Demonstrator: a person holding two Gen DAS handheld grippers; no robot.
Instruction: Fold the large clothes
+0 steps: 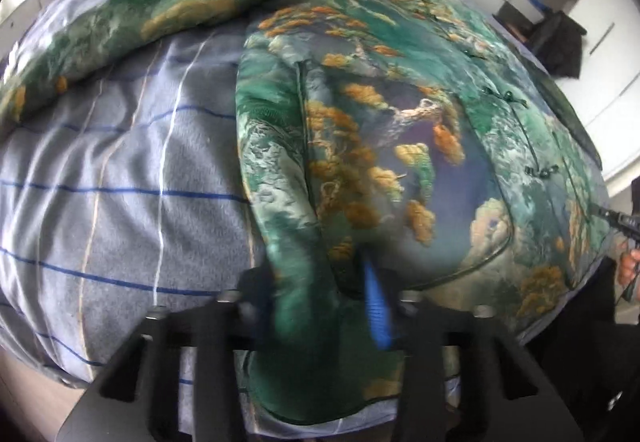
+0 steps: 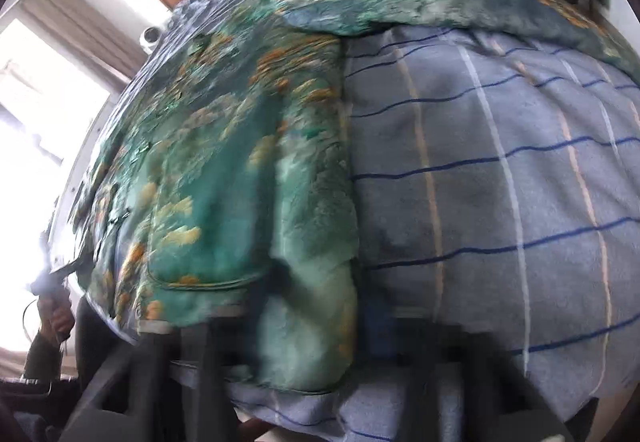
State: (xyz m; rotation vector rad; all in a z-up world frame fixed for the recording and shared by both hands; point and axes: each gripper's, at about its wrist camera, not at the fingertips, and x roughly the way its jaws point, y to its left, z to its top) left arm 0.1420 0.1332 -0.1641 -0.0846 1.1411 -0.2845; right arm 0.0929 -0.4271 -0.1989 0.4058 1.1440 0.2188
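Left wrist view showed a green and orange patterned jacket [image 1: 380, 146] lying spread on a grey-blue striped bedsheet [image 1: 120, 182], one sleeve [image 1: 132, 22] stretched away from the jacket body. The left gripper [image 1: 316, 298] was at the near hem of the jacket, its jaws closed on a fold of the cloth beside a blue finger pad [image 1: 376, 310]. In the right wrist view the right gripper [image 2: 320, 306] stood at the jacket's near edge [image 2: 304, 322]; the picture was blurred there, so its jaws seemed nearly together, perhaps pinching the hem.
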